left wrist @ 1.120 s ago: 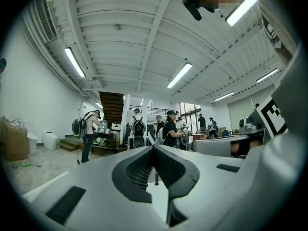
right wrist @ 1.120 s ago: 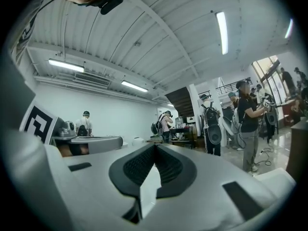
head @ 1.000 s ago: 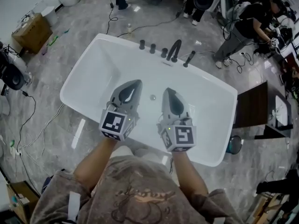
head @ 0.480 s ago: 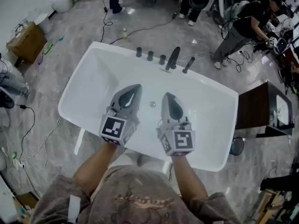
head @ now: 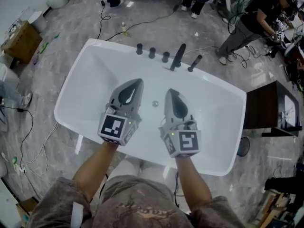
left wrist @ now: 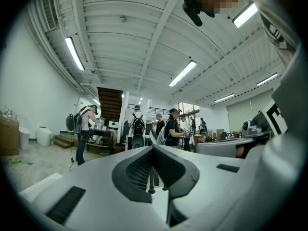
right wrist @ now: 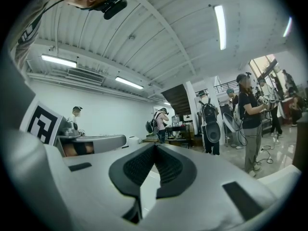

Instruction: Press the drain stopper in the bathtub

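Over the last second my left gripper (head: 137,83) and right gripper (head: 170,93) have barely shifted; only the view has drifted over the bathtub (head: 95,45). Both sets of jaws are closed tip to tip and hold nothing. The drain stopper (head: 155,103) sits on the tub floor between the grippers, untouched, so I judge the press not yet begun: one gripper must descend onto it.

I count one bathtub (head: 90,80) and one drain stopper (head: 155,103). Its far rim carries three knobs (head: 152,52), one spout (head: 179,56) and one hand shower (head: 194,63).
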Action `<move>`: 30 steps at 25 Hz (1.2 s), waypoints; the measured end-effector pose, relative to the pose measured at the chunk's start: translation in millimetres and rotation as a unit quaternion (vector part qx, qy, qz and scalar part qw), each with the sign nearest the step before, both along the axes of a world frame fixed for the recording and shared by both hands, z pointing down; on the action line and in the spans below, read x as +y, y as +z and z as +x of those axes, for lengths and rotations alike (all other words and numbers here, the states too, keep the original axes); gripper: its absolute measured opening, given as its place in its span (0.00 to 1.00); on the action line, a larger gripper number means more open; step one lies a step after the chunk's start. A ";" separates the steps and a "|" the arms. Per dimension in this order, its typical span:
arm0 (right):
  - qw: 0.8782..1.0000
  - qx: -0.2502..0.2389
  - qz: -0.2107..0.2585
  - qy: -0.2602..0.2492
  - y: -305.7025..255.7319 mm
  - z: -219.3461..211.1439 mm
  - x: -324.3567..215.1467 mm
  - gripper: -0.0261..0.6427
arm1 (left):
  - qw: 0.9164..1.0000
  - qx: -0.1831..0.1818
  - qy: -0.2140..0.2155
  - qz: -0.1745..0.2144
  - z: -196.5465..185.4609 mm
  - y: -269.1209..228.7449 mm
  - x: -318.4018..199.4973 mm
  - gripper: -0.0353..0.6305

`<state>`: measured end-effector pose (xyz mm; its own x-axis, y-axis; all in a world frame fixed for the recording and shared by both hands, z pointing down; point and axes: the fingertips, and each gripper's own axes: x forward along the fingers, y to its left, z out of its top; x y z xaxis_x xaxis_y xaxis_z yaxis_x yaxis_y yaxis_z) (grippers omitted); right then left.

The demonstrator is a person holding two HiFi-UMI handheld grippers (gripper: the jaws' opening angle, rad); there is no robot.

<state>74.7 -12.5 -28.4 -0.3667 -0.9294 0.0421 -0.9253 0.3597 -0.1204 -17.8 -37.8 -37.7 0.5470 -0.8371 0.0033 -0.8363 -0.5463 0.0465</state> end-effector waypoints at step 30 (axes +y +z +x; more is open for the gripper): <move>0.999 0.007 -0.038 0.026 237.8 -12.5 -97.9 0.04 | 0.999 0.000 -0.009 -0.031 -15.9 235.3 -94.0 0.06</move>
